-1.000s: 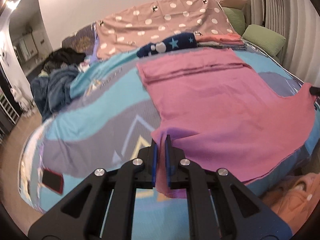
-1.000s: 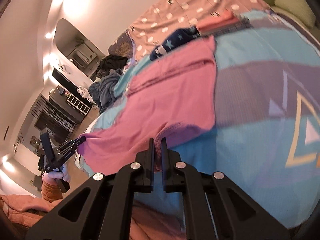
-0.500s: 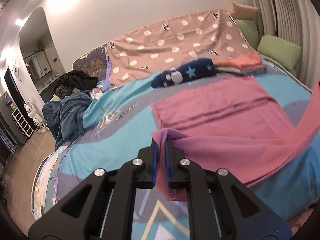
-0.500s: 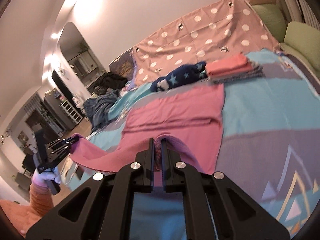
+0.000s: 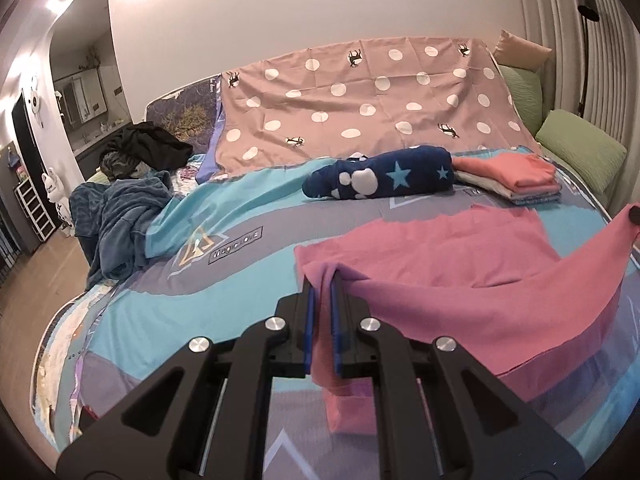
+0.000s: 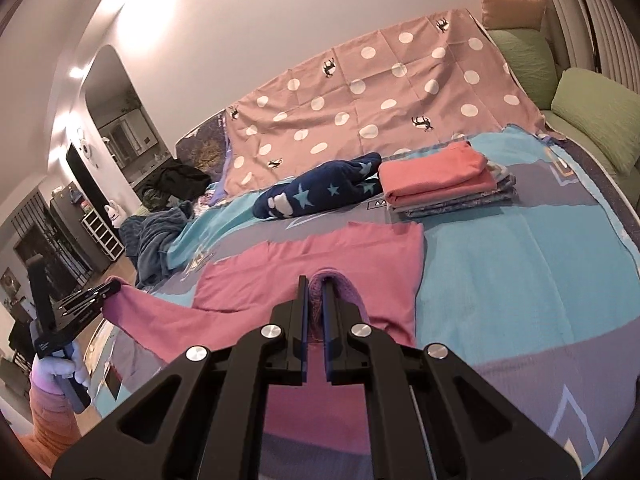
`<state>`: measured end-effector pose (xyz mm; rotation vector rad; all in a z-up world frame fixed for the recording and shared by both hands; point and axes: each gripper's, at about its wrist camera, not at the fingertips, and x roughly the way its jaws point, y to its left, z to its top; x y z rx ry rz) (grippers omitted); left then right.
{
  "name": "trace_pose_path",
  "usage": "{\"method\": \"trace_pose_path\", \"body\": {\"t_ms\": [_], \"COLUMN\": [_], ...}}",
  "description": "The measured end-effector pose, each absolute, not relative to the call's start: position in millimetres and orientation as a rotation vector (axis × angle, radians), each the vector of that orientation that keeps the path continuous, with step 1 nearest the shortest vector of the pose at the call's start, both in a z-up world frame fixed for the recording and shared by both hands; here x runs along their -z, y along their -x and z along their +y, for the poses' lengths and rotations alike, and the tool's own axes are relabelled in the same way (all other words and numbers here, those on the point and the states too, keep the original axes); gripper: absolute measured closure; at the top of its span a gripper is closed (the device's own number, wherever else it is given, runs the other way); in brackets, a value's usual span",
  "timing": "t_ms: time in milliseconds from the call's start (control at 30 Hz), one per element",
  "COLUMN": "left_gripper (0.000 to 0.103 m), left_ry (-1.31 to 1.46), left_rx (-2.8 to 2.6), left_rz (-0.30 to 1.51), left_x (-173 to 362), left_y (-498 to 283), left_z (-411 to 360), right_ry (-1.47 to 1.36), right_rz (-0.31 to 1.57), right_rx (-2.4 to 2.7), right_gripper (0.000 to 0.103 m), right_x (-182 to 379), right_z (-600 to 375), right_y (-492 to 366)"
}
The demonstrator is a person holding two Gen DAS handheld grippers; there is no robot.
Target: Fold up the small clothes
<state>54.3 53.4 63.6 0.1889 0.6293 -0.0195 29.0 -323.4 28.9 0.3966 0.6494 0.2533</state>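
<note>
Up close, two black grippers are each pinching a corner of one pink garment [image 5: 460, 280]: the left gripper [image 5: 322, 280] and the right gripper [image 6: 314, 284], jaws pressed together on cloth. Its near half is hanging lifted over the bed [image 5: 180, 312], the rest lying flat near the middle. Farther back, one navy star-patterned bundle [image 5: 384, 178] and one folded stack [image 6: 440, 182] are sitting before a polka-dot sheet [image 5: 360, 96]. Two green pillows [image 6: 592, 116] are crowding the bed's far right corner. The dark heap [image 5: 120, 216] at its left edge is hard to make out.
</note>
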Motion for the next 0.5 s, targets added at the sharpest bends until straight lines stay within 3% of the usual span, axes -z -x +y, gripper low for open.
{"method": "trace_pose_path", "body": {"t_ms": [433,500], "left_gripper": [0.095,0.09], "left_ry": [-0.151,-0.164], "left_rx": [-0.015,-0.028], "left_rz": [0.724,0.752], "left_x": [-32.8,-20.1], "left_y": [-161.8,-182.5], "left_z": [48.4,46.9], "right_ry": [-0.427,-0.399], "right_rz": [0.703,0.724], "right_rx": [-0.179,-0.147], "right_gripper": [0.098,0.098], "right_x": [-2.1,8.1], "right_z": [-336.0,-332.9], "right_y": [-123.6,-143.6]}}
